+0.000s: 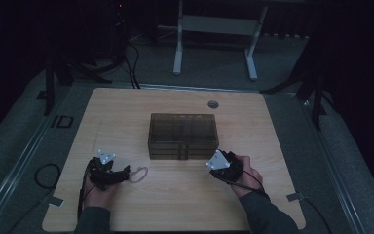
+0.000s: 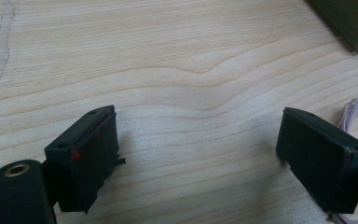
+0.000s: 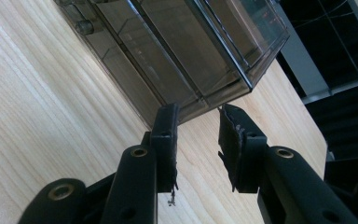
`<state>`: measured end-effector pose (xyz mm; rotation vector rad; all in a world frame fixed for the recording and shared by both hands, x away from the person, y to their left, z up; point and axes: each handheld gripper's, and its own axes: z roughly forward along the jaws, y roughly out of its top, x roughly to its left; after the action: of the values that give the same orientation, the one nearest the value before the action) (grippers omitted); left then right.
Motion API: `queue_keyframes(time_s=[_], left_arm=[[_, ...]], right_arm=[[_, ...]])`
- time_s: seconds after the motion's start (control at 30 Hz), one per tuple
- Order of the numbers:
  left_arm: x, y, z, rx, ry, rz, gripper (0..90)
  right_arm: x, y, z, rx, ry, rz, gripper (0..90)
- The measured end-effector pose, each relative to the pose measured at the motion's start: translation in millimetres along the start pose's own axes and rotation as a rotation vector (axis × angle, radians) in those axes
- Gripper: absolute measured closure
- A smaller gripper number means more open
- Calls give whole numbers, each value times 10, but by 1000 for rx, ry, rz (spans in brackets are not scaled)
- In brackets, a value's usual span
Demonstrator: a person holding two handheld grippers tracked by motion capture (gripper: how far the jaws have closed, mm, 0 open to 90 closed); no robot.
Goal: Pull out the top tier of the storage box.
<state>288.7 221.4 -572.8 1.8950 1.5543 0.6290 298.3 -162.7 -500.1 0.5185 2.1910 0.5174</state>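
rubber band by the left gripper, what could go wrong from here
1. The rubber band lies flat on the table, off to one side of the open left gripper; the jaws could slide over it or flick it away.
2. The right gripper, partly open, points at a corner of the smoky drawer box; a push there might shove the box rather than open a drawer.

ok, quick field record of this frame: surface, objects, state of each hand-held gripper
surface: wooden table
box: smoky translucent drawer box, mid-table, drawers look shut
band: pale loop, looks like a rubber band, flat on table just right of left hand-held gripper
left hand-held gripper: jaws wide open, nothing between them
right hand-held gripper: jaws open, empty, near box's front right corner
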Motion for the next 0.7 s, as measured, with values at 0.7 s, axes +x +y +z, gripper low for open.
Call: queue_keyframes(time_s=[0.7], left_arm=[[0, 0, 0, 0, 0, 0, 133]], right_arm=[[98, 159, -9, -6, -52, -96, 680]])
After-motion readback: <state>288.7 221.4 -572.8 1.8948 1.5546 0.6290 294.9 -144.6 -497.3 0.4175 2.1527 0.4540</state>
